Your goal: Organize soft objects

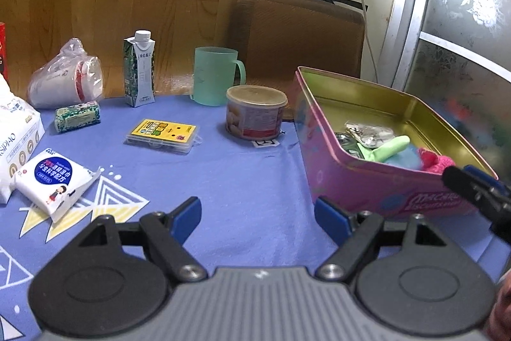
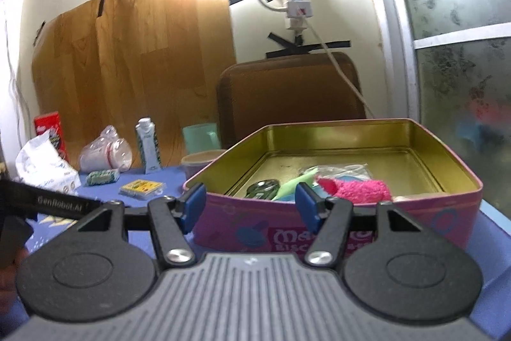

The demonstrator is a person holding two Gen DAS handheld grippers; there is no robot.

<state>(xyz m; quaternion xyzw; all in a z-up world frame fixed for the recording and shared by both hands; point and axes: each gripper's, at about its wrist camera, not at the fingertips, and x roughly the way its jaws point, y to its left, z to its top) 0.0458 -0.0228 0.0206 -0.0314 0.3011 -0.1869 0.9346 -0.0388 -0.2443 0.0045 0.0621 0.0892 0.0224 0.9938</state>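
1. Your left gripper [image 1: 257,214] hangs over the blue tablecloth [image 1: 242,174], jaws spread wide, nothing between the blue pads, only bare cloth.
2. Your right gripper [image 2: 249,203] sits just in front of the pink tin [image 2: 335,232], jaws apart and empty, the near wall of the tin showing through the gap.
3. The tin is your landmark: lid off, gold inside, standing on the cloth.
4. Inside the tin, close to the near wall, lies the fuzzy pink sock [image 2: 357,190]. Beside it you have a pale green soft piece [image 2: 295,185] and something light blue [image 1: 404,158] tucked between them.
5. Also in the tin, further from the near wall, a clear plastic packet [image 1: 370,131] and a dark metal item [image 2: 263,189]; what that one is I cannot tell.
6. Left of the tin stands the round lidded tub [image 1: 255,112], almost against it, and behind the tub the green mug [image 1: 215,75].
7. Further left of the tin: the yellow card case [image 1: 161,135] flat on the cloth, the milk carton [image 1: 139,69] upright, the small green-patterned pack [image 1: 77,116].
8. Furthest from the tin, the white wipes packet [image 1: 52,181] lies tilted at the cloth's far left.
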